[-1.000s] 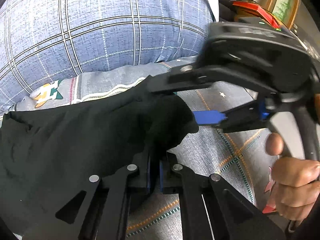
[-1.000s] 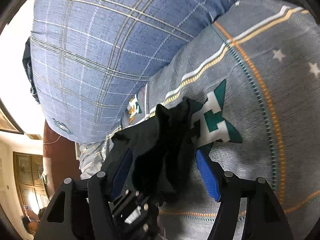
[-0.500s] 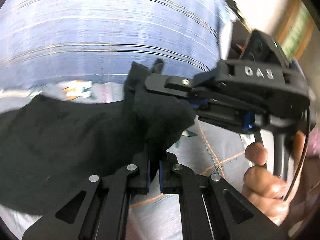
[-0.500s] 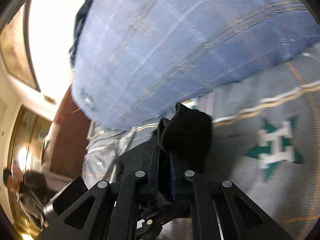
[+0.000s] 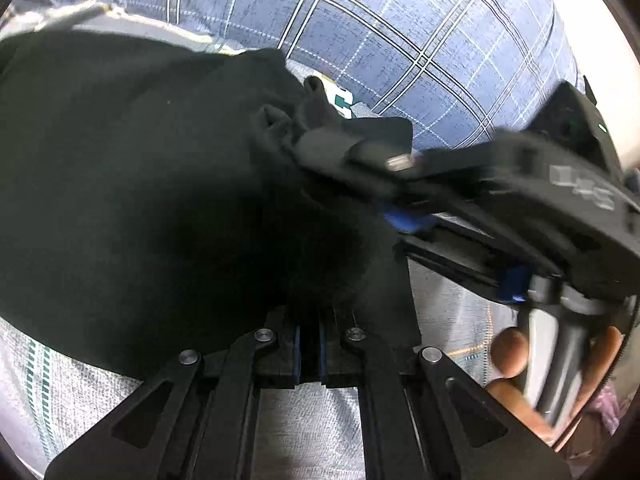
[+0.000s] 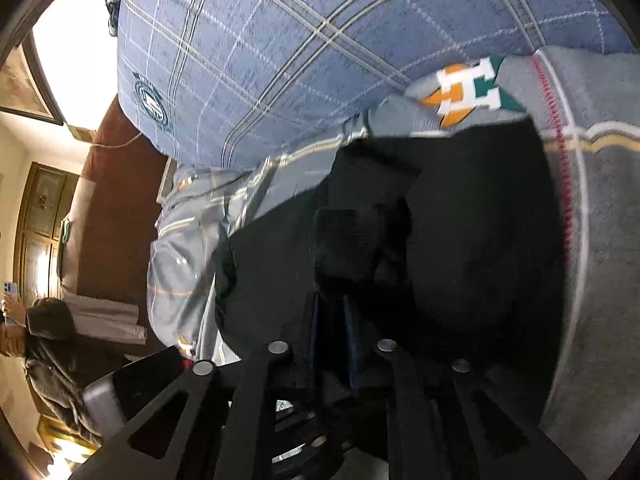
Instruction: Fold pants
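Now black pants [image 5: 140, 184] on bedspread [image 5: 312, 432], left claw [image 5: 308, 320] clamping them, right claw [image 6: 332, 312] opening around them.

On the grey bedspread [image 6: 600, 208], a large white block letter "H" [image 6: 466, 88] stands over orange and teal shapes, clear in the right wrist view; the left wrist view shows only a white and teal scrap of the same emblem [image 5: 343, 101], too cut off to read. The blue plaid pillow [image 6: 320, 40] carries a round dark seal [image 6: 151, 101] with lettering around its ring, too small to make out. The right hand-held gripper [image 5: 404, 216] bears pale raised letters [image 5: 582, 192] on its black body, smeared by motion blur and not legible.
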Available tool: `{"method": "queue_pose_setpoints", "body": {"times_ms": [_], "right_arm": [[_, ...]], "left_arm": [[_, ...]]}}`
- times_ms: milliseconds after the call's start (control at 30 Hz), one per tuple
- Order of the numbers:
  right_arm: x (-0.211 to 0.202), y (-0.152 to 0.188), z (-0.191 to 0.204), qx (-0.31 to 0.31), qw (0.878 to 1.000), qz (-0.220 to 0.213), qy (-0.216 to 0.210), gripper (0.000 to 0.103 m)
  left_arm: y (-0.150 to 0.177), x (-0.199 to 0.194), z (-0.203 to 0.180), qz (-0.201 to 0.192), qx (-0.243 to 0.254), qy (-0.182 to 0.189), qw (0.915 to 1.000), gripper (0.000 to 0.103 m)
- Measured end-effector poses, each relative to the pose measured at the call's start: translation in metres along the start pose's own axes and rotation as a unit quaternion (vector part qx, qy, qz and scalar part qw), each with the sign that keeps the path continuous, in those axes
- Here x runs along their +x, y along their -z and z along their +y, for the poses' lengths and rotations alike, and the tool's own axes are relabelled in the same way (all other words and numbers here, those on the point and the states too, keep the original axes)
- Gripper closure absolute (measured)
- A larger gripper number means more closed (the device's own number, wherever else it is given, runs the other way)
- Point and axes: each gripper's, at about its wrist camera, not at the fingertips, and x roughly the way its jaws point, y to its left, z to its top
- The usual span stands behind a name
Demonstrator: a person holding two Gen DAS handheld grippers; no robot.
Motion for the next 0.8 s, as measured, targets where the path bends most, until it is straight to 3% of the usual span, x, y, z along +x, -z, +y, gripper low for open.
{"method": "queue_pose_setpoints", "body": {"times_ms": [67,167,267,333,400,467,600,633,733,800], "right_arm": [[-0.017,0.001,0.009,-0.011,1.0,-0.026,-0.004,0.063],[-0.057,0.004,0.023,-0.045,0.994,-0.093,0.02,0.04],[-0.077,0.005,0.018,-0.044,0.99,-0.122,0.049,0.04],[-0.079,0.003,0.006,-0.024,0.987,-0.127,0.1,0.04],[-0.072,-0.001,-0.008,-0.001,0.984,-0.111,0.14,0.04],[-0.066,-0.002,-0.023,0.017,0.984,-0.088,0.152,0.04],[-0.062,0.001,-0.028,0.015,0.98,-0.066,0.187,0.043],[-0.062,0.002,-0.027,0.009,0.979,-0.065,0.193,0.045],[-0.055,0.002,-0.027,0.003,0.979,-0.045,0.2,0.061],[-0.049,0.005,-0.029,0.006,0.978,-0.033,0.206,0.065]], "left_arm": [[0.001,-0.006,0.002,-0.004,-0.002,0.004,1.0,0.099],[0.0,-0.012,0.007,-0.011,-0.017,0.016,0.9997,0.099],[-0.002,-0.016,0.013,-0.016,-0.028,0.024,0.9992,0.099],[-0.006,-0.008,0.023,-0.006,-0.039,0.03,0.9988,0.094],[-0.005,-0.007,0.03,0.0,-0.051,0.024,0.9984,0.088],[-0.005,-0.011,0.031,-0.006,-0.055,0.024,0.9982,0.086],[-0.007,-0.035,0.034,-0.047,-0.056,0.014,0.9972,0.067],[-0.008,-0.041,0.035,-0.056,-0.061,0.018,0.9964,0.062],[-0.012,-0.053,0.037,-0.08,-0.06,0.002,0.995,0.061],[-0.014,-0.053,0.034,-0.081,-0.04,-0.013,0.9958,0.056]]}}
